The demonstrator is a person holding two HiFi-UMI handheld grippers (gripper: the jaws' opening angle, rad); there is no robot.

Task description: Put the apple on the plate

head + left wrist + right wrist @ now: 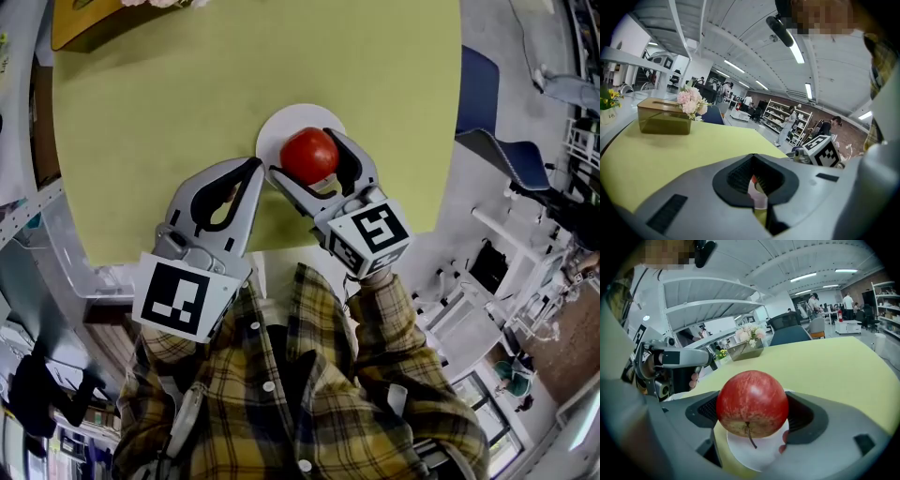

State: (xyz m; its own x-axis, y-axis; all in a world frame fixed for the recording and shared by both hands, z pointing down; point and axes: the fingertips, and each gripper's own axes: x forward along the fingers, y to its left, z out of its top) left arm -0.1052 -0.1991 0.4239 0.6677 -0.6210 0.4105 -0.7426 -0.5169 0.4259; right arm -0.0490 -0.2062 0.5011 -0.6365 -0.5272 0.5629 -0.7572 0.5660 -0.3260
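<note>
Head view: right gripper (300,153) at frame centre, jaws pinching the apple (309,155) from both sides, directly over the white plate (272,131) on the yellow-green table (187,84); only the plate's upper-left rim shows past the fruit. Left gripper (253,166) just left of it, tips pressed together on nothing, close beside the plate edge. Left gripper view: jaws meet, and through the padded hollow between them only a sliver of white plate and a fleck of red show; a brown box (664,119) with pink flowers (691,102) sits at the table's far edge, middle left of frame. Right gripper view: apple fills frame centre, held between the dark pads (705,411), plate below it in the lower centre. Whether the fruit touches the plate cannot be told. Judged step: set-down. To do it well, lower until the fruit bears on the plate's middle, then part the jaws slowly and evenly so neither pad drags it; a round fruit could roll toward the rim, so back off along the jaw line without sweeping sideways, and keep the left gripper away from the plate. Apple: red with fine yellowish streaking, paler yellow round the stem hollow, thin dark stem (749,437) toward the camera, skin glossy, no bruise visible
</note>
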